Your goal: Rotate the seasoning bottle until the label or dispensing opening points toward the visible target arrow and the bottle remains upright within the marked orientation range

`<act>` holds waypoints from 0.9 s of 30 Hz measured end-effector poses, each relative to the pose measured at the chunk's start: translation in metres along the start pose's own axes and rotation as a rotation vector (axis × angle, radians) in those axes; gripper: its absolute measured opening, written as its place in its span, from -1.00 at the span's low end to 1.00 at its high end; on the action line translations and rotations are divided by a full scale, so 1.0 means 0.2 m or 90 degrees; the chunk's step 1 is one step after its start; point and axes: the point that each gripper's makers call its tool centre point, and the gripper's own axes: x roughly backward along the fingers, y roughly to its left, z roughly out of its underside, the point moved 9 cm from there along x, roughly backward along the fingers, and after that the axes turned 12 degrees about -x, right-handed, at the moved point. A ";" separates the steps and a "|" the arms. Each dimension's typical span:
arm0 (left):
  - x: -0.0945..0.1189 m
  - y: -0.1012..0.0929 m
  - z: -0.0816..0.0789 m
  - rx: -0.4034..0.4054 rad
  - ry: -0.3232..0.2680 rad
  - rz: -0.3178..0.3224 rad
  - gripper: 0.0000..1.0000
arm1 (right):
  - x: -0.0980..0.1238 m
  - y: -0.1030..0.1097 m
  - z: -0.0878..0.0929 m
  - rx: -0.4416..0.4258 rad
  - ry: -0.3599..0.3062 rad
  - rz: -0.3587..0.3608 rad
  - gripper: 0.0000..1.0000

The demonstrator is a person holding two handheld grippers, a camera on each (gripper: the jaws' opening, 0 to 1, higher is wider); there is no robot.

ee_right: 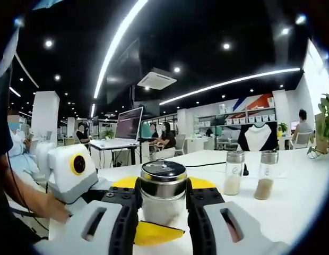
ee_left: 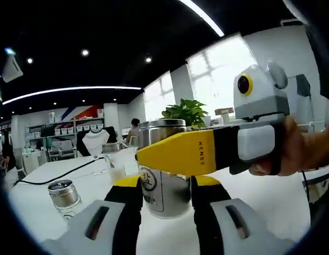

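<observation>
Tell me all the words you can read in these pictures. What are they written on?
"KENSE": that is my best reading of the small letters on the right tool's yellow jaw in the left gripper view.
The label on the seasoning bottle: a round dark emblem with print too small to read.
The monitor far back: too blurred to read.

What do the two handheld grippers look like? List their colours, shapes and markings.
The left gripper has light grey bodies with dark slots, and black fingers tipped yellow. The right gripper carries a broad yellow finger printed with small dark letters, a black band, a grey housing and a yellow-ringed round lens. In the right gripper view, the right gripper shows the same grey slotted bodies and black fingers.
</observation>
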 end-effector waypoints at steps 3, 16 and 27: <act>0.01 0.01 0.01 -0.006 0.000 0.020 -0.24 | 0.01 0.00 0.00 0.011 0.013 -0.017 -0.38; 0.03 0.03 -0.02 0.006 -0.025 0.136 -0.22 | 0.05 -0.01 -0.05 0.069 0.069 -0.167 -0.38; 0.04 0.02 -0.06 0.032 -0.063 0.223 -0.28 | 0.07 -0.03 -0.07 0.027 0.060 -0.284 -0.38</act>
